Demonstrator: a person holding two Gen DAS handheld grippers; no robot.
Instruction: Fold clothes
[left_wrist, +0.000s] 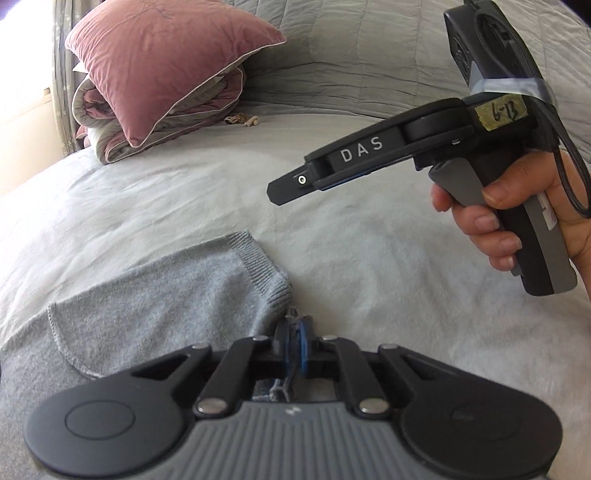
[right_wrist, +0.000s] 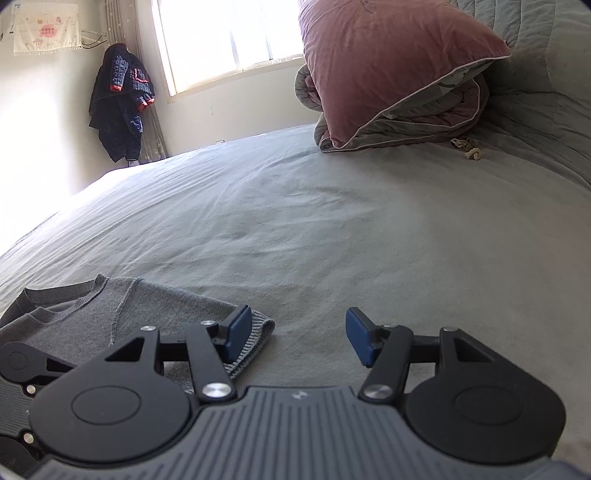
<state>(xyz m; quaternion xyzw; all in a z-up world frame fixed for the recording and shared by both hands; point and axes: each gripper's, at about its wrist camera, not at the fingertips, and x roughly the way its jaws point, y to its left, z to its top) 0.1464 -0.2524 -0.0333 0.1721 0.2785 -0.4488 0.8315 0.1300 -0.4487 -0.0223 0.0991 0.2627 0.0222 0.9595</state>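
Grey knit sweater (left_wrist: 155, 295) lies soft and limp on the bed (left_wrist: 351, 240); my left gripper (left_wrist: 293, 349) pinches its ribbed cuff (left_wrist: 271, 284), my right gripper (right_wrist: 299, 339) gapes empty.

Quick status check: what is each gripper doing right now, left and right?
Left gripper: shut on the edge of the grey sweater.
Right gripper: open, holding nothing, just past the sweater's ribbed cuff above the bed sheet.
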